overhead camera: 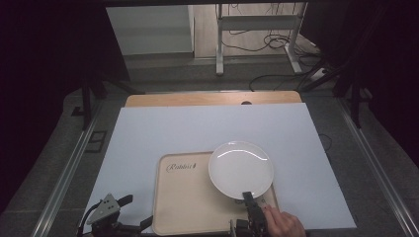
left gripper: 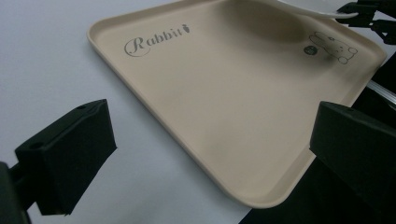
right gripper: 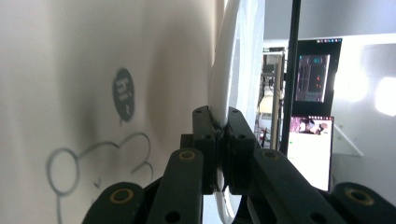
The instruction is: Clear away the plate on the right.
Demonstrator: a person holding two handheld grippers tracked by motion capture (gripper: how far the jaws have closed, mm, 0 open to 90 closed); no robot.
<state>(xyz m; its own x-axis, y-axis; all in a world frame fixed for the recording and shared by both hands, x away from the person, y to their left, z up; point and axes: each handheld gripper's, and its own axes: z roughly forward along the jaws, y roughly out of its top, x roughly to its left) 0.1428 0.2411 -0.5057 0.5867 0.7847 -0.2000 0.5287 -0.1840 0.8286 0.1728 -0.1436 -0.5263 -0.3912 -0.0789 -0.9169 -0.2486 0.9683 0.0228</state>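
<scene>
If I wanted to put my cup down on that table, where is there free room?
The white sheet beyond the beige tray is bare, as are the strips on both sides of it. The tray's left half is free too. It is crowded at the tray's right end, where the right gripper pinches the white plate.

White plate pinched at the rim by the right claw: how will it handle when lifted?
The white plate looks rigid and glossy, so probably slippery in the right claw. Held at one rim edge alone, it will likely sag or pivot. It looks ceramic-like, so probably fragile if it slips onto the tray.
</scene>
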